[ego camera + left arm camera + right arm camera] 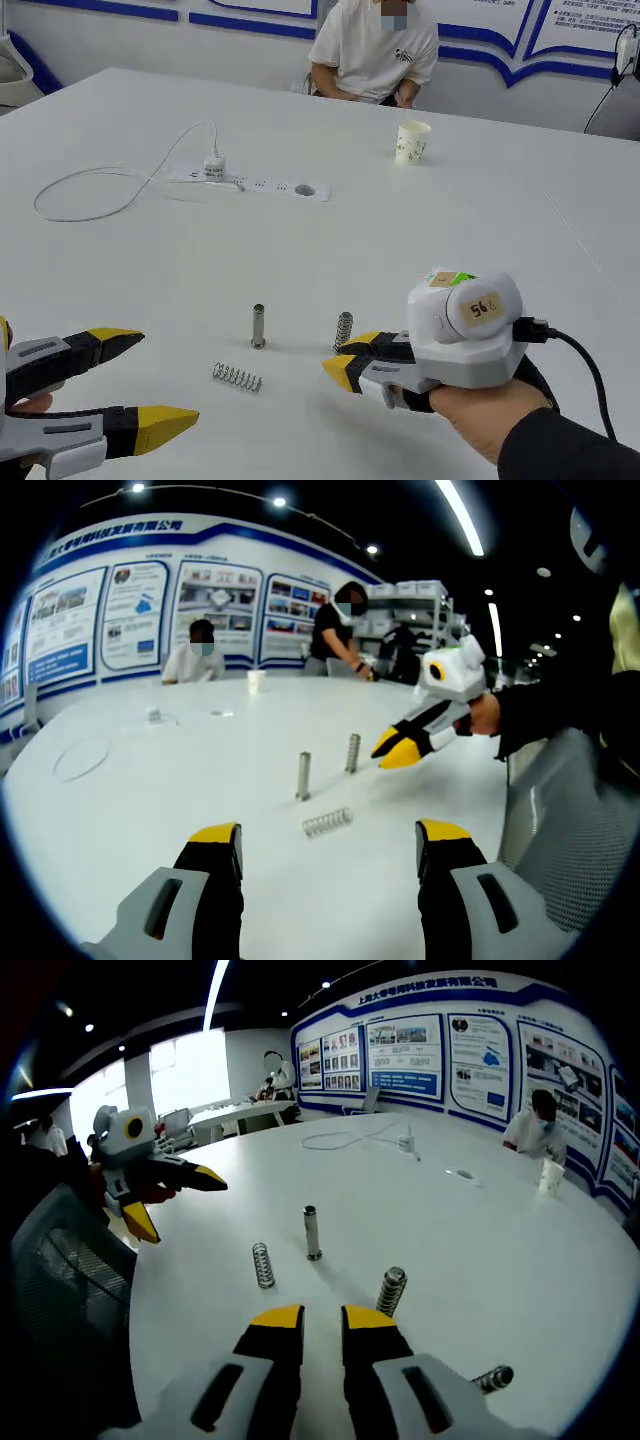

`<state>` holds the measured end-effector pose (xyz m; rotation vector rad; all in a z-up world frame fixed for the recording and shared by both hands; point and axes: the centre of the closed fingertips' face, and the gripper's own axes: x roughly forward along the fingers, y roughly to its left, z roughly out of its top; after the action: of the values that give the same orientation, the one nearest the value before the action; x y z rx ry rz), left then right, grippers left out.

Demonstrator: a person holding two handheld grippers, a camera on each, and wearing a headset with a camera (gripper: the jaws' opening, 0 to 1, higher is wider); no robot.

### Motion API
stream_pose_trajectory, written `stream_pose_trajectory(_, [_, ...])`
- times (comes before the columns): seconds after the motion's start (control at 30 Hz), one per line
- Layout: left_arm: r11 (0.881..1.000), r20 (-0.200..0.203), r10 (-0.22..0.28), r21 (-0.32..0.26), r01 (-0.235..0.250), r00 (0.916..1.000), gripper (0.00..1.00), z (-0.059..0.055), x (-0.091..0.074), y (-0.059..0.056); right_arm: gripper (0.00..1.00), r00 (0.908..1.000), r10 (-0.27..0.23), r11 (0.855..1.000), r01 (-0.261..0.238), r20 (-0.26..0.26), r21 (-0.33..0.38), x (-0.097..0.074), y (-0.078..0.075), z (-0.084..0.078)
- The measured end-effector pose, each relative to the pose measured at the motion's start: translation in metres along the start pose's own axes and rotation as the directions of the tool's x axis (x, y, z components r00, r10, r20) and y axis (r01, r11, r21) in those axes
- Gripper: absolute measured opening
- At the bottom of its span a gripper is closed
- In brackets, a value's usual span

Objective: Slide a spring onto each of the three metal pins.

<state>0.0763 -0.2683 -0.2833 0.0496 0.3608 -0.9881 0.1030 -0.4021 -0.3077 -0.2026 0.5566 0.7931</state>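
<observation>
A bare metal pin stands upright on the white table. To its right, a second pin carries a spring. A loose spring lies flat in front of the bare pin. My right gripper hovers just right of the sprung pin, jaws nearly together with nothing between them. In the right gripper view the bare pin, loose spring and sprung pin lie ahead, and another sprung pin lies at lower right. My left gripper is wide open near the table's front left.
A paper cup stands far back. A white power strip with a charger and a looping cable lies at back left. A person sits at the far side.
</observation>
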Motion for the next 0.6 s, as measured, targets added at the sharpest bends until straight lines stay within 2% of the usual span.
stream_pose_trajectory(0.4, [1.0, -0.007, -0.002, 0.006, 0.002, 1.0, 0.72, -0.001, 0.001, -0.002, 0.16, 0.9958, 0.085, 0.992, -0.088, -0.034, -0.088, 0.019, 0.029, 0.015])
stream_pose_trajectory(0.6, [1.0, -0.007, -0.001, 0.006, 0.001, 1.0, 0.72, -0.001, 0.001, -0.001, 0.16, 0.9916, 0.113, 0.986, -0.119, -0.063, -0.113, 0.032, 0.038, 0.02])
